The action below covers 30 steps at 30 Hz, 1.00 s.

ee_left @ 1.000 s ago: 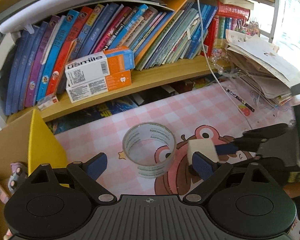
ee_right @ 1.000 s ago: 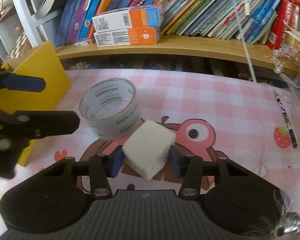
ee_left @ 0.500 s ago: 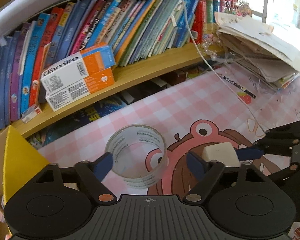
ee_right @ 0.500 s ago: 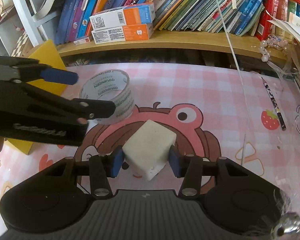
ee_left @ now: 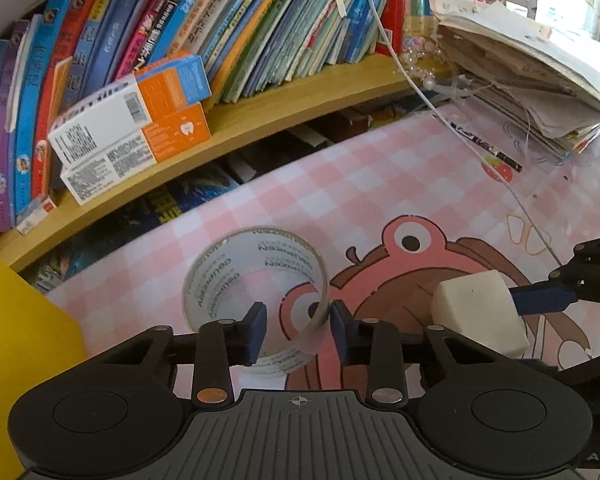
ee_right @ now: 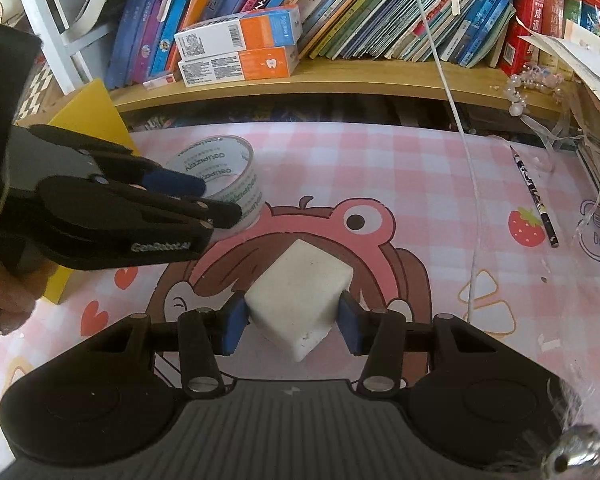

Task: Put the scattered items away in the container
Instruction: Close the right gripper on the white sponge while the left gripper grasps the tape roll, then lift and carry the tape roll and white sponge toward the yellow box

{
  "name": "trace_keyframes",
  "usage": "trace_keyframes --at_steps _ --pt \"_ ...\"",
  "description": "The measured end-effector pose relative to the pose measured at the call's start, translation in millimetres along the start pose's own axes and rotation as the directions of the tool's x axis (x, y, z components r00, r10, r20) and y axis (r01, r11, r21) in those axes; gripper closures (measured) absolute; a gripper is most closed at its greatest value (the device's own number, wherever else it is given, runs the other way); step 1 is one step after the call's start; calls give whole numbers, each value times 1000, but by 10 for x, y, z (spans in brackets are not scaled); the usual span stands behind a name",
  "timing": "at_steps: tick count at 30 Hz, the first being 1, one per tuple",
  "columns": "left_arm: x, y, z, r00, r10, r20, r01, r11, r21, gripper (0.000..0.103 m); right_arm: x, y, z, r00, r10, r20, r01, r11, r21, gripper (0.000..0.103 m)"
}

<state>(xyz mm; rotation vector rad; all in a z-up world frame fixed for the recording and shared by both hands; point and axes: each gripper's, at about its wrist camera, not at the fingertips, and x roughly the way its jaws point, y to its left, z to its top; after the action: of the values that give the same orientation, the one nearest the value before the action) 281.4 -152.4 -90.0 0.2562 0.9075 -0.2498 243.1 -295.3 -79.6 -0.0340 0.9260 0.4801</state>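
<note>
The left gripper [ee_left: 296,330] straddles the near wall of the tape roll [ee_left: 256,296] on the pink mat [ee_left: 380,184] — one finger inside the ring, one outside, jaws closing. The right gripper [ee_right: 292,324], clenched on the white block [ee_right: 300,296], waits alongside — yellow container [ee_right: 88,108] lies left.

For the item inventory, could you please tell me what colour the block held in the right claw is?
The foam block is off-white, seen best in the right wrist view.

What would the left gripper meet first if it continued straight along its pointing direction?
The left gripper, its jaws closing, would probably meet the near wall of the clear tape roll, which already sits between its fingers, then the pink mat. Depth is uncertain.
</note>
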Motion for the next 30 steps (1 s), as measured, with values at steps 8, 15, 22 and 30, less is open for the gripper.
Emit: trace_keyframes --at_steps 8,15,22,30 --pt "44 15 -32 1000 -12 -12 12 1000 0 93 -50 30 -8 1000 2 4 -2 1000 -2 57" --pt "-137 19 -87 998 -58 6 58 998 -25 97 -158 39 -20 1000 -4 21 4 1000 2 57" --pt "-535 -26 -166 994 -92 61 95 995 -39 97 -330 105 -89 999 -3 32 3 1000 -8 57" --pt "-1024 -116 -350 986 -131 106 135 990 -41 97 -547 235 -240 1000 -5 25 6 1000 -24 57"
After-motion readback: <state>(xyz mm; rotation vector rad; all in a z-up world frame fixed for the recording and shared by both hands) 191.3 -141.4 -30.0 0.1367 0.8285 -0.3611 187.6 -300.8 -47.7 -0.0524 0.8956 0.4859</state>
